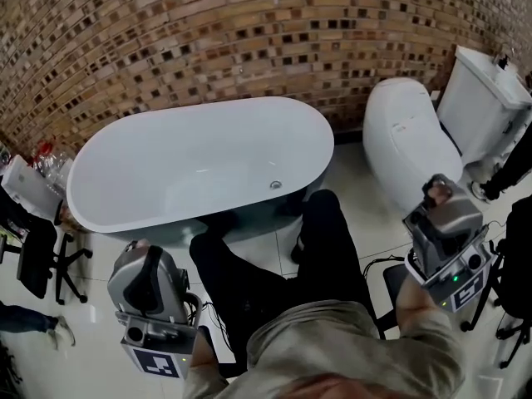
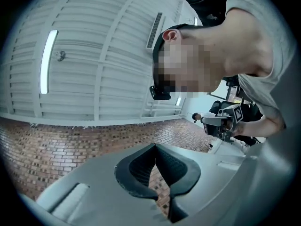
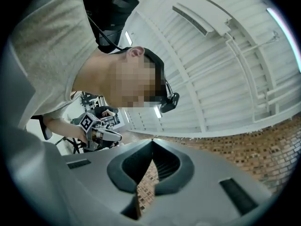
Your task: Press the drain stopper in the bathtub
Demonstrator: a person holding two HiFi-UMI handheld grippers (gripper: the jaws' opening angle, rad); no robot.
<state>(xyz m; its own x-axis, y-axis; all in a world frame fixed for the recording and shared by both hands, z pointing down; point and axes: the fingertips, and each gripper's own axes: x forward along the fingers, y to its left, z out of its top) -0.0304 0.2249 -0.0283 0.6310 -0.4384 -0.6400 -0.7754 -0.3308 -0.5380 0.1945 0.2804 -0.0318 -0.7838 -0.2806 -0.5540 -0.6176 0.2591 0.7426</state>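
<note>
Far from the left gripper (image 2: pixel 155 149) and right gripper (image 3: pixel 152 144), fingers together on nothing, the small round metal drain stopper (image 1: pixel 276 184) looks rigid and slick; press its centre.

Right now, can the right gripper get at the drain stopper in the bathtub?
Probably not from there. The right gripper is held at the person's side, jaws together, aimed at the ceiling, apart from the bathtub. The drain stopper lies uncovered on the tub floor, so the way looks free.
</note>
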